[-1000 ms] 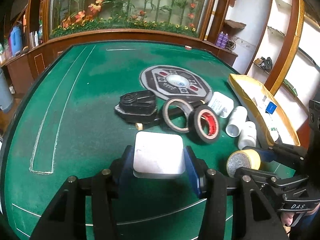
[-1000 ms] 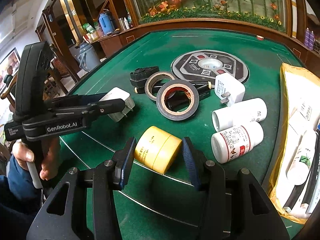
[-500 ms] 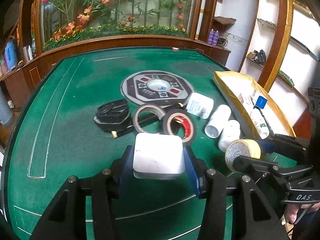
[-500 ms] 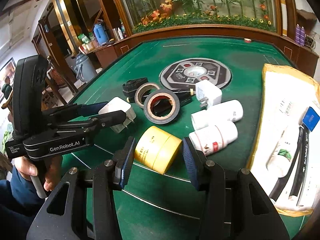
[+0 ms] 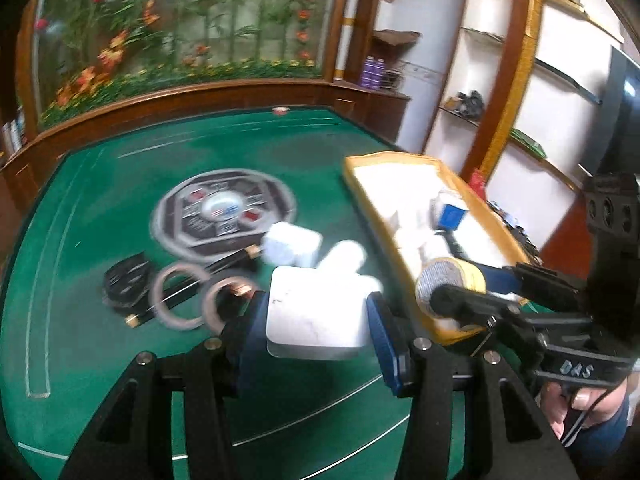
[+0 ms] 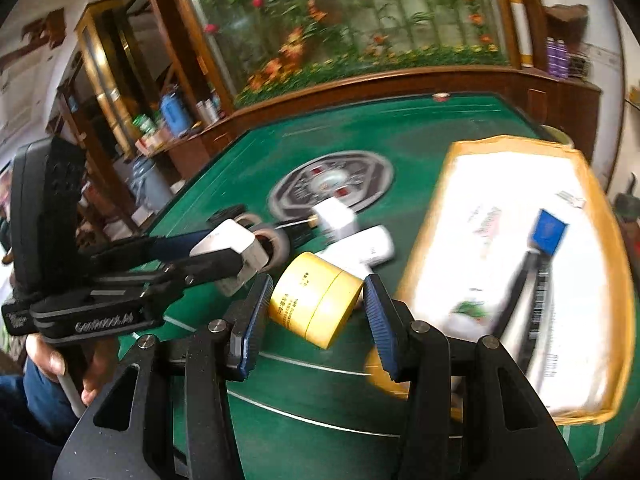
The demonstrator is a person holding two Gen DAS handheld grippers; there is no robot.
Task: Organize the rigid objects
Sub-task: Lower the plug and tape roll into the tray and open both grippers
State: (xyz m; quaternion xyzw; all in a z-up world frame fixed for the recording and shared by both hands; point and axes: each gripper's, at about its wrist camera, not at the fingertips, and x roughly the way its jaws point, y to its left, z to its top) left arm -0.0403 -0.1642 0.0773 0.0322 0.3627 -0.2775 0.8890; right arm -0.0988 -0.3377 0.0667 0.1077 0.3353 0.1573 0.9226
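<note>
Both grippers carrying loads toward tray (image 6: pixel 436 216).
Left gripper (image 5: pixel 318 312) clamping white box (image 5: pixel 316 312), right gripper (image 6: pixel 316 304) clamping yellow tin (image 6: pixel 316 300); risking collision, tin slipping.

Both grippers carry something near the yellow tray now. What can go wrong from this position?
1. The right gripper pinches the yellow round tin on its curved side, tilted; it may slip out.
2. The two grippers are close together; the left gripper with its white box might bump the right one.
3. The yellow tray already holds items, so a dropped object may land on them.
</note>
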